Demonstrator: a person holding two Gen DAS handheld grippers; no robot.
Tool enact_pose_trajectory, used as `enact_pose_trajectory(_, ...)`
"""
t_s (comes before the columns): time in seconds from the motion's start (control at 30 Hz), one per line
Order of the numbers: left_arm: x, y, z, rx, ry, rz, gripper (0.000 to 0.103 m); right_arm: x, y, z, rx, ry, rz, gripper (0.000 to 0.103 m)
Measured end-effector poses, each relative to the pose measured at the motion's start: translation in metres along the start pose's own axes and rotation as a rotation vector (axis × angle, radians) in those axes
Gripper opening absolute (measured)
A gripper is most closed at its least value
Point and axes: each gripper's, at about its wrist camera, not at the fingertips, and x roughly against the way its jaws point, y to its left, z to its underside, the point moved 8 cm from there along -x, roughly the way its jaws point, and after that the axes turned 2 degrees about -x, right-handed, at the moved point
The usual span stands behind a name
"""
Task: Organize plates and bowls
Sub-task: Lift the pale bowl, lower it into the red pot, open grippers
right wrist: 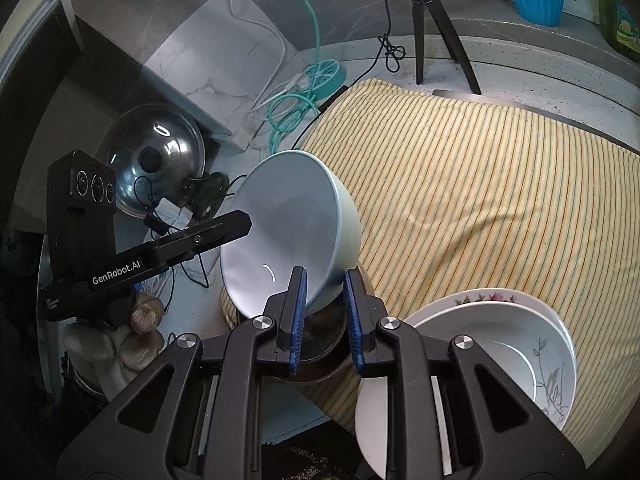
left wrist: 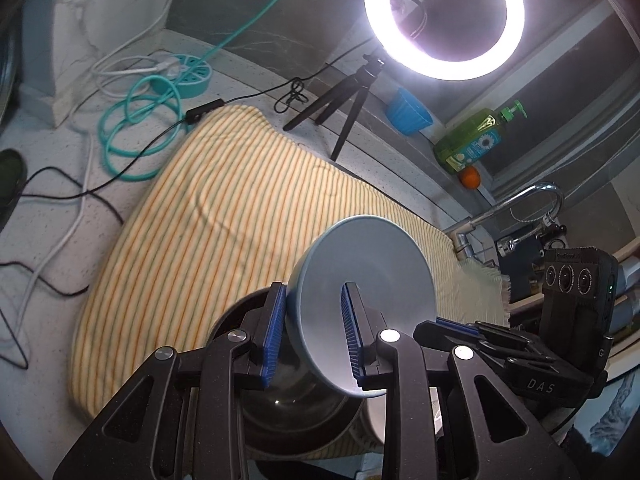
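Kitchen counter, striped cloth point(left wrist: 208, 216) over it, ring light point(left wrist: 444, 16) behind. My left tongs point(left wrist: 314, 332) clamp rim of blue bowl point(left wrist: 360, 280), tilted on edge, above dark pot point(left wrist: 280, 400). My right tongs point(right wrist: 326, 312) clamp rim of pale bowl point(right wrist: 288, 232), also tilted, clear of cloth. White bowls point(right wrist: 520, 352) nested at near right on cloth. Judgement: both bowls in carry. To do well: keep grip firm on rims, level bowls before setting down, nest by size, lower slowly, avoid knocking pot or cables point(left wrist: 132, 136).
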Motion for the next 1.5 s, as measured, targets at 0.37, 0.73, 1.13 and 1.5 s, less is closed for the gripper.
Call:
enact_pose_trajectory(0.37,0.004,0.018,0.029,0.047,0.02,-0.012,0.025,-0.021,0.005,0.026,0.011,0.07,0.001,0.02)
enact_pose_trajectory(0.73,-0.001,0.025,0.043,0.058,0.046,-0.02,0.025,-0.035,0.003,0.042,0.011,0.107,0.019,0.02)
enact_pose_trajectory(1.13,-0.004,0.029,0.047,0.04,0.066,-0.05,0.025,-0.047,-0.002,0.048,0.017,0.134,0.051,0.021)
enact_pose_trajectory(1.5,0.011,0.03,0.043,0.044,0.024,-0.061,0.025,-0.022,-0.004,0.04,0.026,0.061,0.06,0.044)
